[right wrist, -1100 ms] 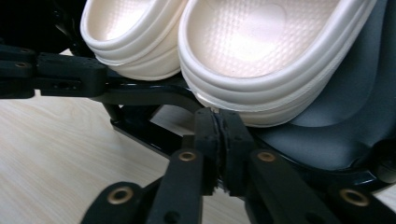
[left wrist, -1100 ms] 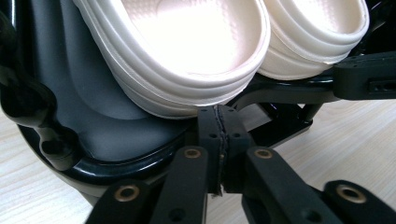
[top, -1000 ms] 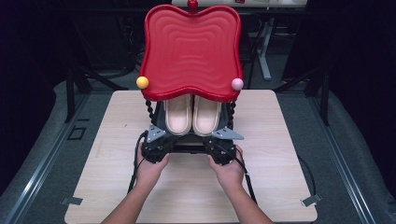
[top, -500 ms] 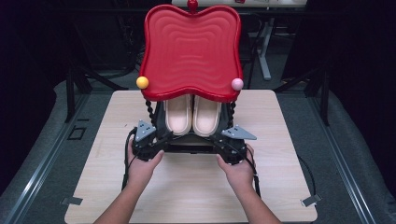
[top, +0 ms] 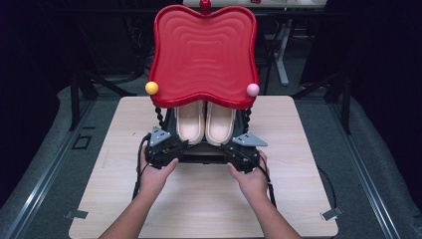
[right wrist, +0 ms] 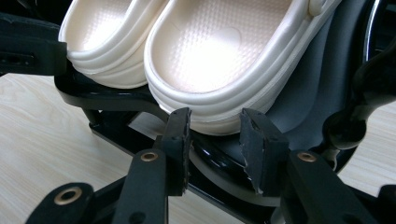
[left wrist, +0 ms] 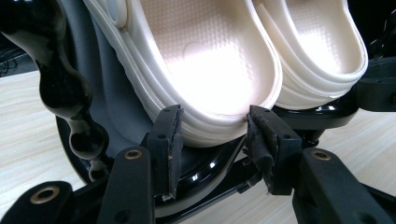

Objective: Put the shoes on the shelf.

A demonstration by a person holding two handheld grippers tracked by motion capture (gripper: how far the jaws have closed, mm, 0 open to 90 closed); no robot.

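Observation:
A small rack stands on the table, with a red wavy top point(top: 204, 50) and a black lower shelf point(top: 201, 158). Two cream clogs point(top: 190, 122) point(top: 220, 122) lie side by side on that shelf. My left gripper point(top: 166, 147) is at the shelf's front left corner. Its jaws have just been opening and now stand open point(left wrist: 212, 126), with the near clog's heel point(left wrist: 205, 60) and the shelf's rim point(left wrist: 210, 163) between them, untouched. My right gripper point(top: 239, 149) is at the front right corner, also just opened point(right wrist: 212, 123), astride the other clog's heel point(right wrist: 229, 51) without pressing.
The light wooden table point(top: 199, 199) has bare room in front of and beside the rack. Black beaded posts point(top: 159, 117) carry the red top, which has a yellow ball point(top: 152, 87) and a pink ball point(top: 253, 89) at its front corners. Dark floor surrounds the table.
Both grippers have spread slightly apart along the shelf's front edge, and their jaws stand wider. The rack and clogs have not moved.

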